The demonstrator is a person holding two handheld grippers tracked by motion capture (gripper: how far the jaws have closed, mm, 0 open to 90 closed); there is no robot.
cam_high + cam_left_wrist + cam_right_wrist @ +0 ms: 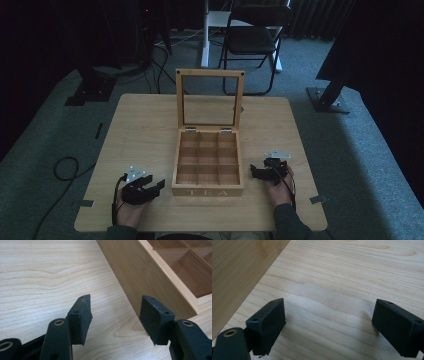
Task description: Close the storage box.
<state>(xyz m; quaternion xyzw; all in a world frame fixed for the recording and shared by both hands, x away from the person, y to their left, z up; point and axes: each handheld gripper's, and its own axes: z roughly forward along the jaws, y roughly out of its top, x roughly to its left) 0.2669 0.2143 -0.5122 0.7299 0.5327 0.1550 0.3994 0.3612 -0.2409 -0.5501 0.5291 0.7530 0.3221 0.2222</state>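
An open wooden tea box, marked TEA on its front wall, sits near the table's front middle. Its glass-paned lid stands upright at the back, and the compartments look bare. My left gripper lies on the table just left of the box's front corner, open with nothing between its jaws. The left gripper view shows that gripper right beside the box's side wall. My right gripper rests to the right of the box, also open. In its own view the right gripper spans bare wood, with the box wall at the left.
The light wooden table has tape tabs at its front corners. Behind it on the carpet stand a black folding chair, a white desk leg and dark stands. A black cable loops on the floor at the left.
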